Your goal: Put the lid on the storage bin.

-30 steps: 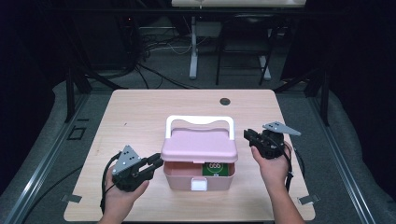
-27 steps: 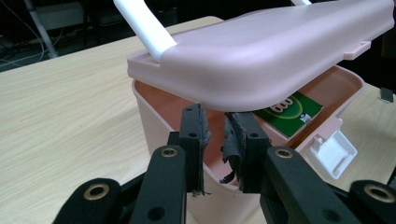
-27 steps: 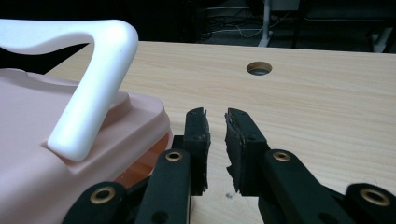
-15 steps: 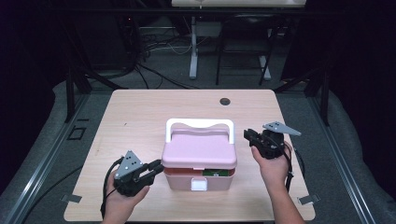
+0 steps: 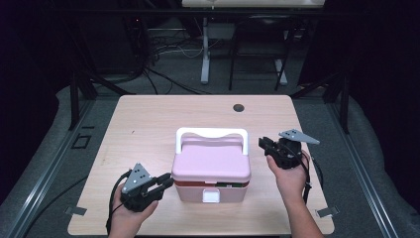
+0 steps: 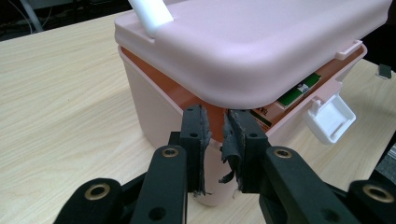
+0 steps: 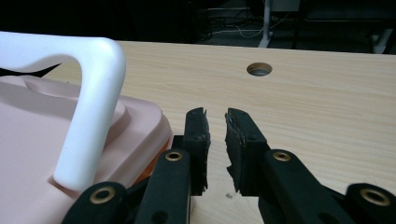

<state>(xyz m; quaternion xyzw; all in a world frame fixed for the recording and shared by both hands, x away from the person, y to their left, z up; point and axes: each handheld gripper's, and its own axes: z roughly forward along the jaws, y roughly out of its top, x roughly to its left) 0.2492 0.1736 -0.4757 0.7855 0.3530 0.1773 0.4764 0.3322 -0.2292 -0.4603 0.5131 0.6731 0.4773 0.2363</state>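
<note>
A pink box with a white carry handle stands on the wooden table. Its lid sits slightly raised over an orange inner tray, and a green item shows in the gap. The white latch hangs loose at the front. My left gripper is at the box's front left corner. Its jaws are shut, with the tips just under the lid's rim and nothing between them. My right gripper hovers by the box's right rear corner beside the handle, its jaws close together and empty.
A round cable hole lies in the tabletop behind the box. Bare wood stretches left of the box and behind it. Desk legs and cables stand in the dark beyond the table's far edge.
My left gripper has shifted a little toward the table's front edge and sits lower against the box's corner. The right gripper and the box have stayed put.
</note>
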